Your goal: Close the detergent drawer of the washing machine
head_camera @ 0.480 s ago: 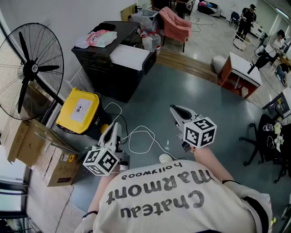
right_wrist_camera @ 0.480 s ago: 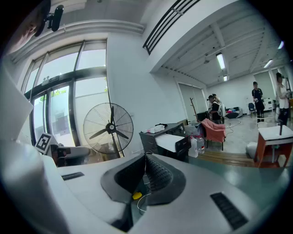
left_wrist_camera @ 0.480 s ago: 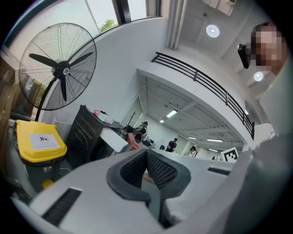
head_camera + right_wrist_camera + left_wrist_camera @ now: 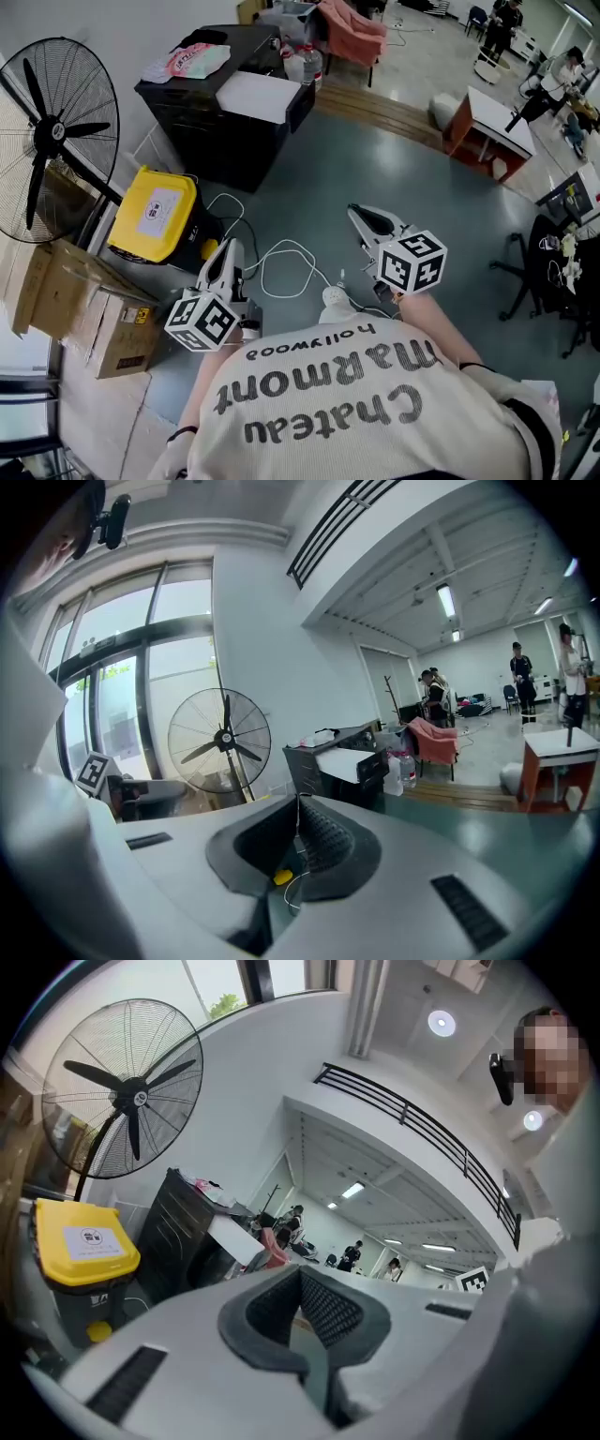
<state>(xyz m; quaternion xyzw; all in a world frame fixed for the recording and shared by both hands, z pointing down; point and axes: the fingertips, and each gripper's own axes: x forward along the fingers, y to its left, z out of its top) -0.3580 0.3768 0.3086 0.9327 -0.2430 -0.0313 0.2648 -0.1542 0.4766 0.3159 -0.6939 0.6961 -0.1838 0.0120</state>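
No washing machine or detergent drawer shows in any view. In the head view my left gripper [image 4: 228,255] is held low at the left, above the grey floor, pointing toward a yellow-lidded bin [image 4: 155,216]. My right gripper [image 4: 364,219] is at the right, pointing away over the floor. In the left gripper view the jaws [image 4: 301,1273] meet at their tips with nothing between them. The right gripper view shows its jaws [image 4: 299,802] closed together the same way, also empty. Both point out into the open room.
A large standing fan [image 4: 56,131] is at the far left, with cardboard boxes [image 4: 84,309] below it. A black cabinet [image 4: 225,122] with papers and cloth on top stands behind the bin. A white cable [image 4: 281,272] loops on the floor between the grippers. A desk [image 4: 492,127] and people are far right.
The head view has shifted a little, so the cabinet, bin and cable sit higher in the picture. Both grippers keep about the same places and stay closed.
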